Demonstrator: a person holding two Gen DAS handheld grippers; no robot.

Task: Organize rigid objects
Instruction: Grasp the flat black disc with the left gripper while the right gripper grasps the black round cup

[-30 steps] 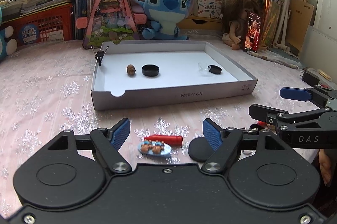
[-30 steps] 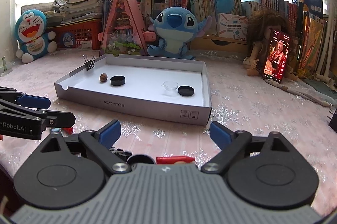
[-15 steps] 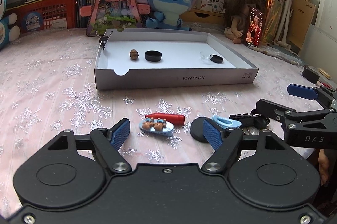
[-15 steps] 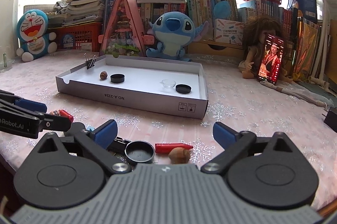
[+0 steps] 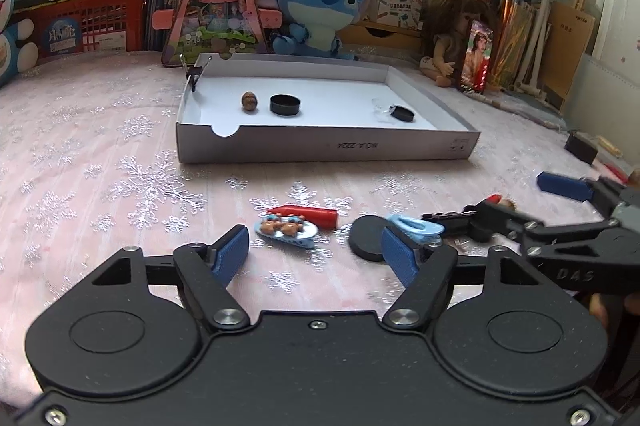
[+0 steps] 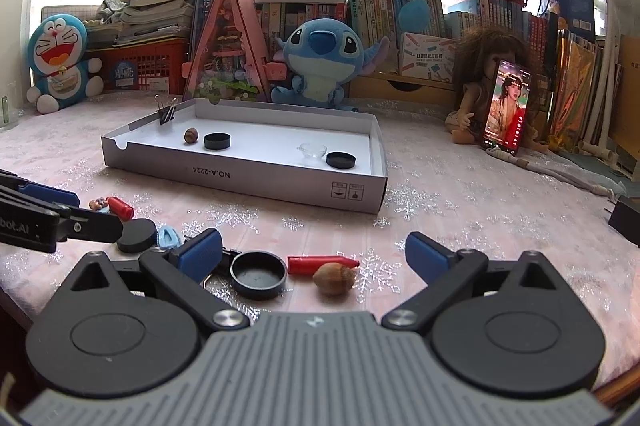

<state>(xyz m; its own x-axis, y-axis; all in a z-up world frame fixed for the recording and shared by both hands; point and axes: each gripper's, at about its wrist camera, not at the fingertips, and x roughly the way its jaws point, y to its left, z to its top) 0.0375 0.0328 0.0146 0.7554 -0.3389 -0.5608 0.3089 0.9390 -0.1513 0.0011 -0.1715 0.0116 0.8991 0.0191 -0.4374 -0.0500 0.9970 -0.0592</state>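
Observation:
A white cardboard tray (image 5: 328, 145) (image 6: 244, 174) holds a walnut (image 5: 249, 101), a black cap (image 5: 285, 104), a clear dish (image 6: 313, 149) and a black lid (image 6: 341, 159). My left gripper (image 5: 314, 258) is open above a blue hair clip with bears (image 5: 286, 232), a red crayon (image 5: 316, 216) and a black disc (image 5: 368, 238). My right gripper (image 6: 312, 252) is open over a black cap (image 6: 259, 274), a red crayon (image 6: 320, 264) and a walnut (image 6: 334, 278).
A binder clip (image 6: 166, 111) grips the tray's left wall. Plush toys, books, a doll and a lit phone (image 6: 505, 109) line the back. A light-blue clip (image 5: 416, 226) and black clip lie between the grippers. A black block (image 6: 626, 222) sits far right.
Both grippers have pulled back and up from the tray. More of the loose items on the cloth now show in front of each gripper.

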